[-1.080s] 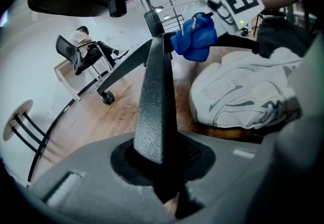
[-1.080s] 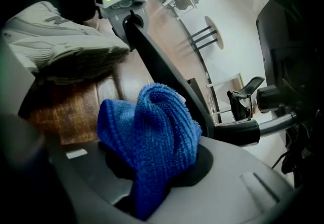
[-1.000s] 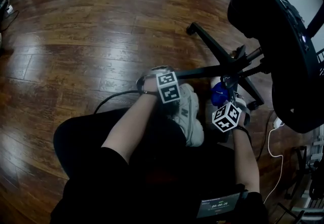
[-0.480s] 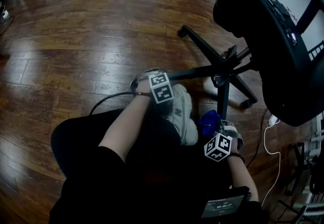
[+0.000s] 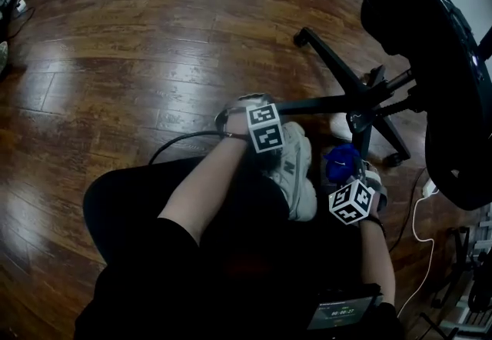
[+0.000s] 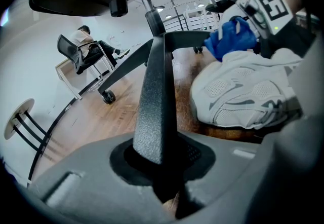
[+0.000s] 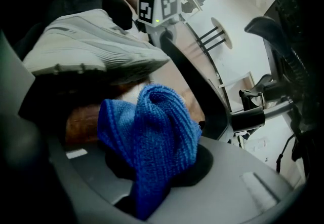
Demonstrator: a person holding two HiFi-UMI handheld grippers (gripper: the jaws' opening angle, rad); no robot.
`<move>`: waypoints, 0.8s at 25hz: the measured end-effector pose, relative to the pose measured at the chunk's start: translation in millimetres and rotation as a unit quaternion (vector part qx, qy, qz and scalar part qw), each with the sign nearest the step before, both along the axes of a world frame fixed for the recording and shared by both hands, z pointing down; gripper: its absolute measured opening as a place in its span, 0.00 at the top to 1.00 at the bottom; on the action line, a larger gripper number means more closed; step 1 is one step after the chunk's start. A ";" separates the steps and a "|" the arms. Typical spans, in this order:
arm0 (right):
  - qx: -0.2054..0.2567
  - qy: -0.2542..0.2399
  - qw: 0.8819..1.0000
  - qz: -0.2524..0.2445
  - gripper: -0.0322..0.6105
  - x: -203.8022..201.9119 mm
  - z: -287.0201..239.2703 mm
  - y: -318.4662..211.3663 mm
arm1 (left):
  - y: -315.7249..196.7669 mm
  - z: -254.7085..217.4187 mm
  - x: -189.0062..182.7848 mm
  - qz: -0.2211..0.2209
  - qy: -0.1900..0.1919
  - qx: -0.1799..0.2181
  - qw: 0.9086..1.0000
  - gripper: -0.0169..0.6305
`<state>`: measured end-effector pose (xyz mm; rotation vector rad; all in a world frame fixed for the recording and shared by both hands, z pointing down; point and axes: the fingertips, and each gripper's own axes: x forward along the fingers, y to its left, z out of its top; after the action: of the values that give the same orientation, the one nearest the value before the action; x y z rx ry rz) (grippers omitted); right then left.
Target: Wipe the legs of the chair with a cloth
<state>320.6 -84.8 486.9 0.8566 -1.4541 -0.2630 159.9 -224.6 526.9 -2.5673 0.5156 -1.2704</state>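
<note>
The black chair base (image 5: pixel 361 109) spreads its legs over the wood floor. My left gripper (image 5: pixel 267 110) is shut on the leg (image 6: pixel 154 111) that points toward me at the left, and the leg runs up between the jaws (image 6: pixel 162 167) to the hub. My right gripper (image 5: pixel 347 181) is shut on a bunched blue cloth (image 5: pixel 342 161), which fills the jaws (image 7: pixel 152 177) as a blue cloth (image 7: pixel 152 132) wad. The cloth sits by the near leg (image 7: pixel 200 91); whether it touches the leg I cannot tell.
A person's white shoe (image 5: pixel 296 173) rests on the floor between the two grippers, and dark trousers fill the lower view. The chair seat (image 5: pixel 453 100) overhangs at the right. A white cable (image 5: pixel 419 215) and a black cable (image 5: pixel 177 142) trail on the floor.
The right gripper with the cloth drew back toward me beside the near leg, then came partway up toward the hub again. The left gripper stayed on its leg.
</note>
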 end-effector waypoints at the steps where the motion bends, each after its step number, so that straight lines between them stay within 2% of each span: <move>1: 0.010 0.005 1.000 0.000 0.79 2.5 -4.0 -16.9 | 0.3 0.1 -0.3 0.000 -0.001 0.000 1.000 0.85; 6: 0.062 0.016 0.998 0.014 0.79 14.5 -26.3 -95.3 | 0.8 0.5 0.3 0.002 -0.003 0.003 1.000 0.85; 10: 0.079 0.004 0.997 0.024 0.79 15.1 -35.9 -118.3 | -0.9 0.2 -0.4 0.004 -0.004 0.008 1.000 0.85; 14: 0.088 -0.003 0.996 0.020 0.79 13.6 -34.9 -106.3 | 1.1 0.8 0.1 0.003 -0.003 0.003 1.000 0.85; 20: 0.039 0.004 0.999 -0.003 0.79 2.3 -12.1 -38.5 | 2.2 2.1 -0.4 0.003 -0.001 -0.002 1.000 0.85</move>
<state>322.9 -123.3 474.8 0.9134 -1.4469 -0.3286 159.4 -222.3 529.1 -2.5685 0.5066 -1.2726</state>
